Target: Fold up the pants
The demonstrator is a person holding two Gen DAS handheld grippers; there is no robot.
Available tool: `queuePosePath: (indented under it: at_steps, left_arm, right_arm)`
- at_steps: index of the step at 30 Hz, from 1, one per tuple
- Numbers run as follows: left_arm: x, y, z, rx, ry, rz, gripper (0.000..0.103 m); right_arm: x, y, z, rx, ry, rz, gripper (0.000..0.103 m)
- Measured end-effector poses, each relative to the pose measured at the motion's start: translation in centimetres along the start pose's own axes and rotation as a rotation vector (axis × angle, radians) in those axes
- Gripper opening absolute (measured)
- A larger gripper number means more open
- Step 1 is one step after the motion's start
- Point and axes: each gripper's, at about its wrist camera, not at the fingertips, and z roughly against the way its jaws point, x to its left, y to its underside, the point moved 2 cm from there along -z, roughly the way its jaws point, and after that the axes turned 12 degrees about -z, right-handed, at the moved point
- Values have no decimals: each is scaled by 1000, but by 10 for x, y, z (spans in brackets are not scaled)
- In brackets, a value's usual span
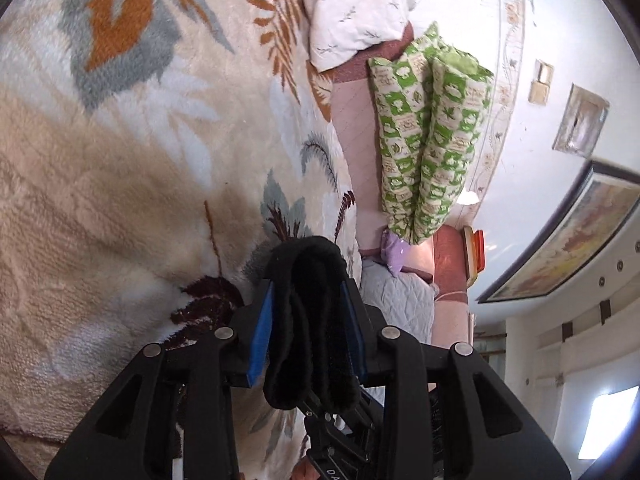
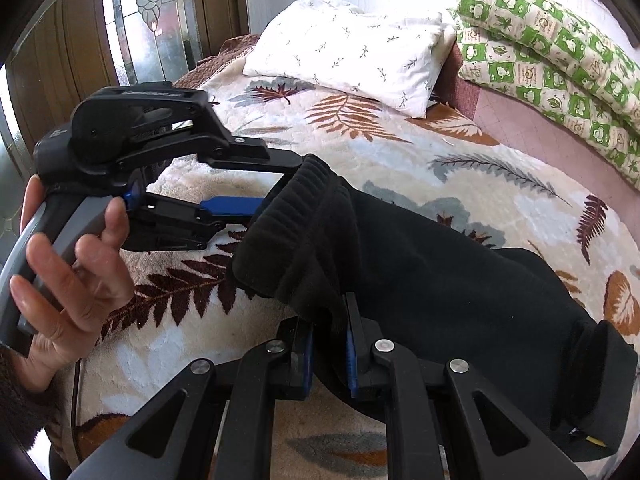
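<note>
While both the left gripper (image 1: pixel 310 312) and right gripper (image 2: pixel 330 344) stand clamped on the black pants (image 2: pixel 420 276) above the leaf-patterned blanket (image 2: pixel 360 152), a fold appears underway; lowering evenly seems required.

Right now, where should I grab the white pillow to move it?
Judging by its pose, take the white pillow by the near corner, coming from the blanket side: that corner lies exposed, while the far edge meets the wall and the green pillows flank the right.
</note>
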Motion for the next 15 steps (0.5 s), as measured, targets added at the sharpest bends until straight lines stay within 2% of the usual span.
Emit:
queuePosePath:
  at_steps: [2,5,7,9,11,13,14,15]
  left_arm:
    - [-9,0,-2,13,-5,-55,33]
    - [-27,-1,-7,30,-61,-171,42]
    - [-40,-1,-11,55,-117,-264,45]
    - [-48,0,-19,97,-203,-336,54]
    - [-47,-2,-28,137,-287,-351,54]
    - [-41,-5,-35,160,-354,-317,54]
    - [-39,-6,-35,160,-377,-293,50]
    - [-37,-7,-35,153,-379,-272,37]
  right_arm:
    - [0,0,-2,5,0,-3,12]
    - [0,1,-5,15,2,-4,12]
    - [0,2,-6,21,5,0,12]
    - [0,2,-8,25,7,0,12]
    - [-1,1,-9,28,7,-4,12]
    - [-1,1,-10,27,11,-8,12]
    - [-1,1,-12,29,13,-14,12]
    - [0,1,-13,29,16,-17,12]
